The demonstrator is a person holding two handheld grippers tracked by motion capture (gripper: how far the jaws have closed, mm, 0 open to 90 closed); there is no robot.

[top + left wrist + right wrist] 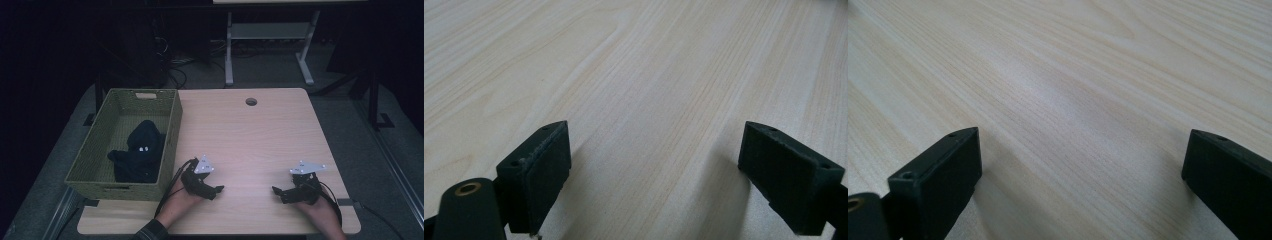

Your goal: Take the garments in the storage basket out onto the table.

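My left gripper [219, 190] rests on the light wooden table [250, 135] near its front edge, just right of the basket, pointing right. Its jaws stand wide apart with bare wood between them, as the left gripper view shows [654, 175]. My right gripper [276, 192] lies near the front right of the table and points left toward the other one. It is open too, with nothing between its pads [1083, 185]. A dark bundle of cloth [139, 152] lies inside a green woven basket [170, 150] at the table's left.
A round cable hole [251, 101] sits near the table's far edge. Behind the table stand the white legs of another desk [229, 50] and some cables on the floor. The basket's right wall is close to my left hand.
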